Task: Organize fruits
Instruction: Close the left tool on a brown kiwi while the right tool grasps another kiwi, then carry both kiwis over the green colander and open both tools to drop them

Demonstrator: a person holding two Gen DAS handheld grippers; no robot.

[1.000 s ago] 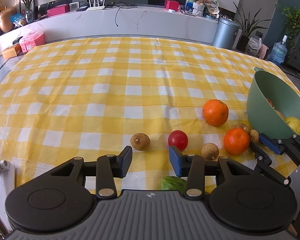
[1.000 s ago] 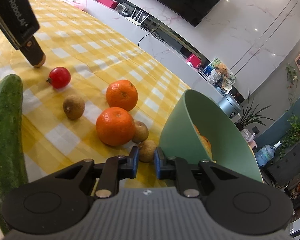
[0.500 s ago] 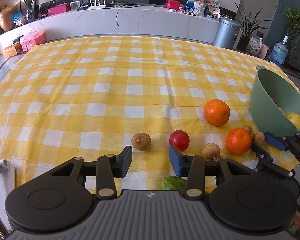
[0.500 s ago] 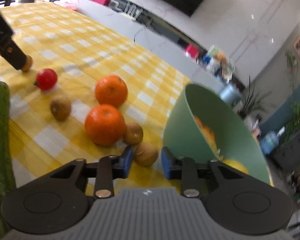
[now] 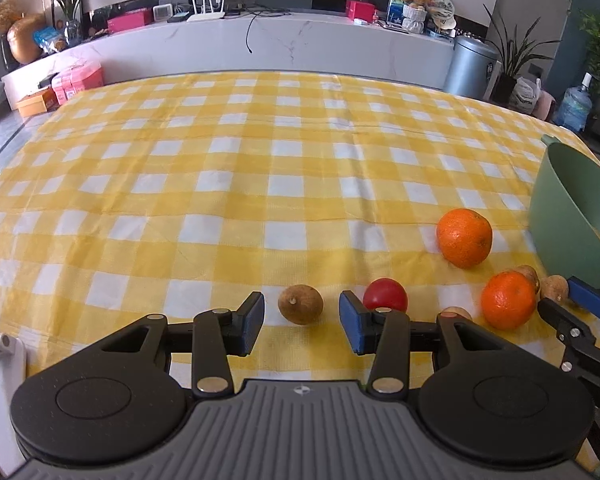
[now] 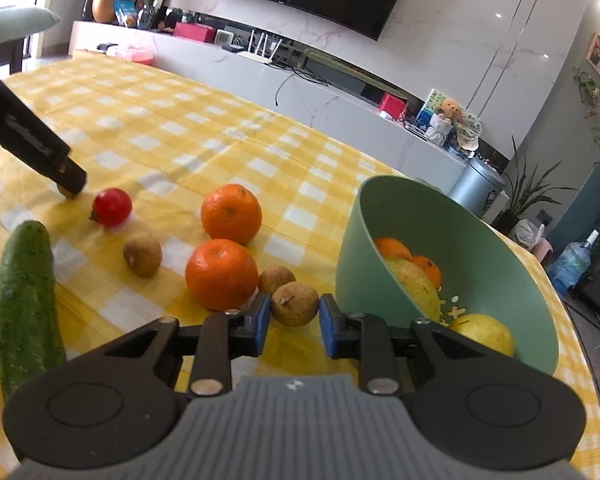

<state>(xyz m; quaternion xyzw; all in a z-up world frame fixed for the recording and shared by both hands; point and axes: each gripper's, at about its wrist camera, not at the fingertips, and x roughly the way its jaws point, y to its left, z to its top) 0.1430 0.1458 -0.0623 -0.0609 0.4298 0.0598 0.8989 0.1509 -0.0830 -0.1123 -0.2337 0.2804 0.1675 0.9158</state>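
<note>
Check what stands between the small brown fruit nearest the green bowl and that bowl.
Nothing visible. The small brown fruit lies just left of the green bowl, with only checked cloth between them; the wall itself must be cleared.

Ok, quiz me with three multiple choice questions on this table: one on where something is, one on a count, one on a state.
1. Where is the tomato? A on a plate; B on the cloth; C on the floor.
2. How many oranges lie outside the bowl? A one; B four; C two.
3. The left claw is: A open, holding nothing; B shut on a banana; C shut on a spoon.
Answers: B, it sits on the checked cloth; C, two lie beside the bowl; A, its fingers stand apart, gripping nothing.
</note>
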